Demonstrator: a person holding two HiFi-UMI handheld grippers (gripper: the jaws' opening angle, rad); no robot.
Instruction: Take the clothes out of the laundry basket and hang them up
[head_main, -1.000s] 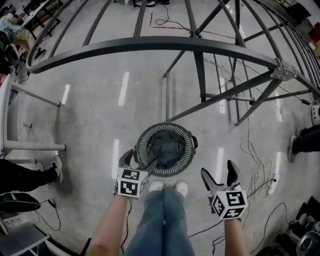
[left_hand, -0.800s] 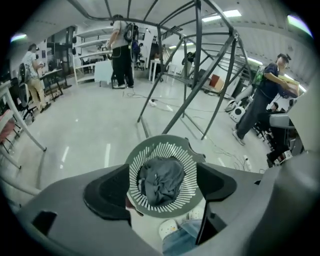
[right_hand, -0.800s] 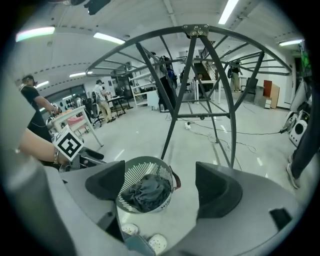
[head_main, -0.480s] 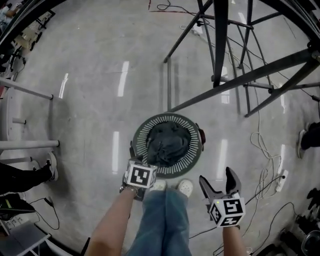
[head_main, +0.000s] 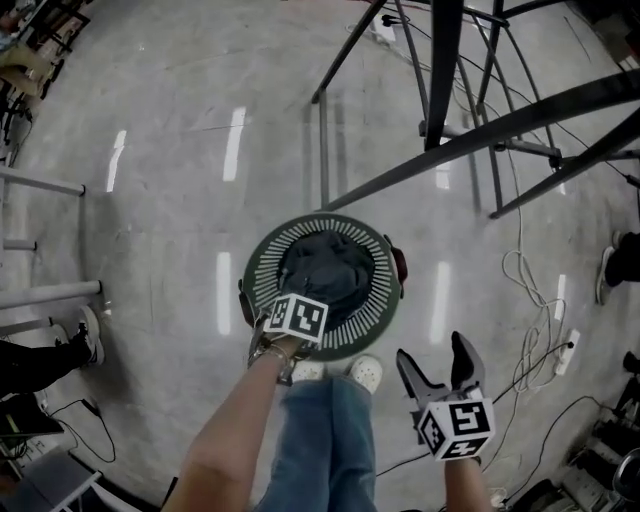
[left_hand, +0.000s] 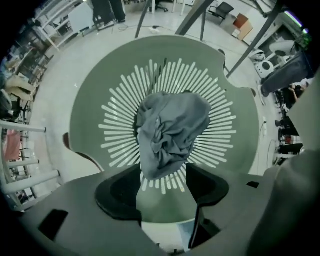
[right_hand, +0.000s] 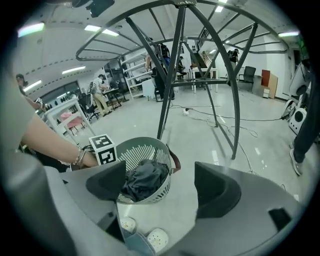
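— Clothes (left_hand: 170, 135)?
— Dark, crumpled, heaped mid laundry basket (head_main: 258, 262). Probably soft, limp, light; no slipping, no breaking.
— Where to pinch?
— On a raised fold at 6 o'clock of the heap.
— Left gripper (left_hand: 162, 175)?
— Hangs above, pointing down; has just been closing, yet gapes, cloth edge between the pads, unpressed.
— Right gripper (head_main: 432, 352)?
— Waits at 5 o'clock of the basket, spread wide, empty.

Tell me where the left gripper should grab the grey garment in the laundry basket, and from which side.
Probably the bunched folds on top of the grey garment, coming straight down: the laundry basket wall rings the heap, leaving only the top free. The left gripper points down over it; its jaws have just been closing, with no cloth pinched yet.
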